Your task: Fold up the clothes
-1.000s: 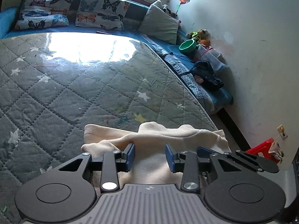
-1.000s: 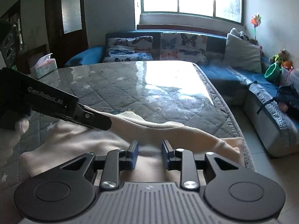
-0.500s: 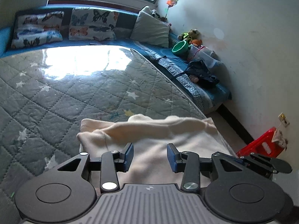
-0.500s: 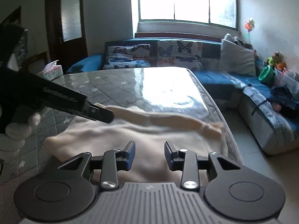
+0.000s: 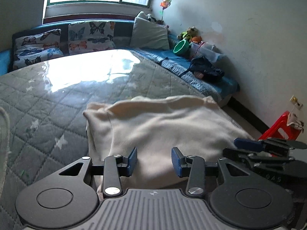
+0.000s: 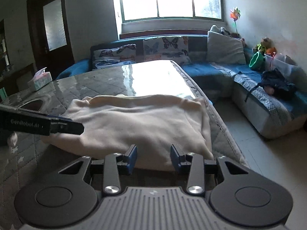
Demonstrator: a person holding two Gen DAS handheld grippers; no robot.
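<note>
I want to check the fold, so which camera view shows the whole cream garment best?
The right wrist view: the cream garment shows almost whole on the quilted surface, though the left gripper hides one edge. In the left wrist view its near part is hidden.

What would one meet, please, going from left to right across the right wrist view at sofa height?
Tissue box → butterfly cushions → plain grey pillow → green bowl → dark bag.

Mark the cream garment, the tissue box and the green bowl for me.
cream garment (image 6: 138, 122), right wrist view, middle of its top layer.
tissue box (image 6: 40, 80), right wrist view, its side wall.
green bowl (image 5: 180, 47), left wrist view, its inner wall.
</note>
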